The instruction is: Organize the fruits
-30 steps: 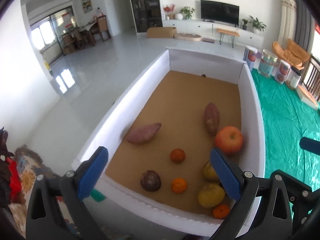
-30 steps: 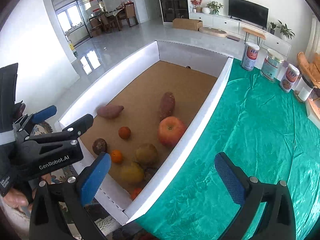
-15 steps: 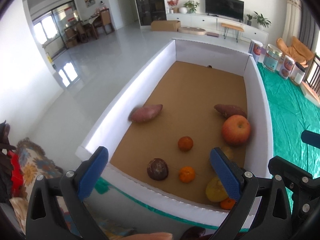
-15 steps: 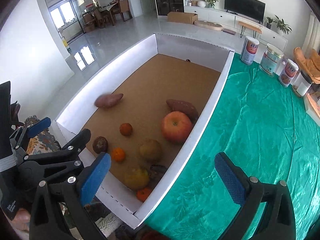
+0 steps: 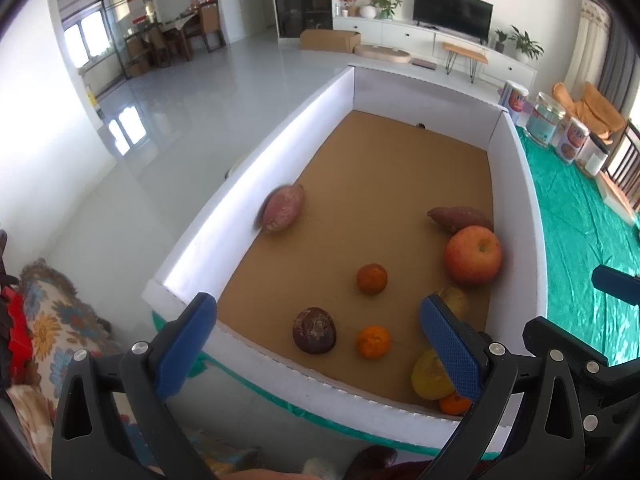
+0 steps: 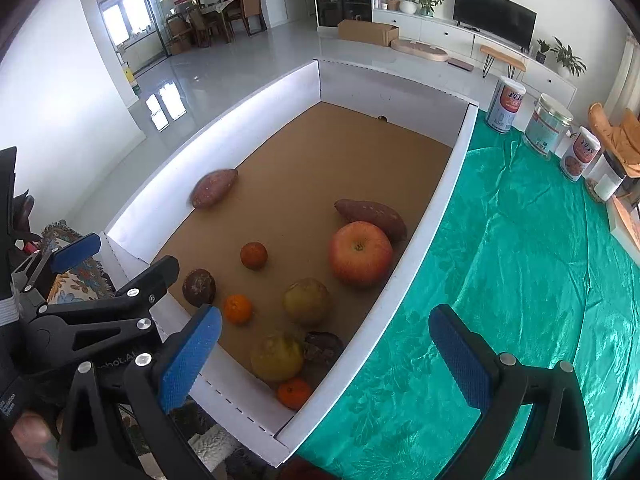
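A white-walled box [image 5: 516, 184] [image 6: 452, 184] with a brown floor holds the fruit. A red apple [image 5: 473, 256] [image 6: 361, 254] lies by the right wall, next to a sweet potato [image 5: 460, 218] [image 6: 370, 214]. Another sweet potato [image 5: 282, 208] [image 6: 214, 188] lies against the left wall. Small oranges [image 5: 372, 278] [image 6: 238, 309], a dark brown fruit [image 5: 314, 330] [image 6: 199, 287] and yellow-green fruits [image 6: 307, 301] [image 5: 430, 374] lie near the front. My left gripper [image 5: 316, 354] is open and empty over the box's front edge. My right gripper [image 6: 324, 364] is open and empty over the front right corner.
A green cloth [image 6: 520, 280] covers the table right of the box. Tins and jars [image 6: 548, 124] stand at its far end. The left gripper's body [image 6: 80, 312] shows at the left of the right wrist view. White floor lies left of the box.
Both cameras have drawn back and risen slightly, and the box looks farther away. The sweet potato by the apple has turned from lengthwise to crosswise. The left sweet potato sits nearer the left wall.
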`<action>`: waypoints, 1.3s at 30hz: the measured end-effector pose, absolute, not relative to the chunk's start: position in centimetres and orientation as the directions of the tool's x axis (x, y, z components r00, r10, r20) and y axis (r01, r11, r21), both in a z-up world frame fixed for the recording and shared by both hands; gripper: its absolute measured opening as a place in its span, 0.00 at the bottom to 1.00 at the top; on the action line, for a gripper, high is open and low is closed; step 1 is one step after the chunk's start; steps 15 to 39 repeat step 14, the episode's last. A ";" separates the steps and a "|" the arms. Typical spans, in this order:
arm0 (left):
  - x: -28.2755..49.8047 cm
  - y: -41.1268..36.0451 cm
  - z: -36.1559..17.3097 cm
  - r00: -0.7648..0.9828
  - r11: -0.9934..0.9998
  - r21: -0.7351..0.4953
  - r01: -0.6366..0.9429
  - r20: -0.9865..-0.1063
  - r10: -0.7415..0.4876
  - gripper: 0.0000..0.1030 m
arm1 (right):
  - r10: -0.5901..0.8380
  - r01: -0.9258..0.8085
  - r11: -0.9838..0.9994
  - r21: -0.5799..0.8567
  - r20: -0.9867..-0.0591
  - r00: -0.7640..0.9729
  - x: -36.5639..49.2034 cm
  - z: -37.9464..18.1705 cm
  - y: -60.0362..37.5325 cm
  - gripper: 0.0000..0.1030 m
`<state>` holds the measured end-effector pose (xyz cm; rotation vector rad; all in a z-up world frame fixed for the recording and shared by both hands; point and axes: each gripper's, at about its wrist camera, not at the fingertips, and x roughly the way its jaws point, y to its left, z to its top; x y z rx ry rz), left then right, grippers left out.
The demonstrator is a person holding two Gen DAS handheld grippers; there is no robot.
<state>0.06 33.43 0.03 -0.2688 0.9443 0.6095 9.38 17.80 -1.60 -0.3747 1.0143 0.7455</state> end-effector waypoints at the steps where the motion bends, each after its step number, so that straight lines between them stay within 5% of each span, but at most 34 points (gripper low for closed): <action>1: 0.1 33.4 -0.1 0.432 0.802 0.046 -0.595 -0.823 0.368 0.99 | 0.382 -0.713 0.700 0.047 -0.868 0.318 9.4 -1.7 17.8 1.00; 39: -0.3 33.3 -0.2 0.447 0.813 0.045 -0.581 -0.817 0.364 0.99 | 0.392 -0.713 0.699 0.057 -0.864 0.315 9.5 -1.5 18.0 1.00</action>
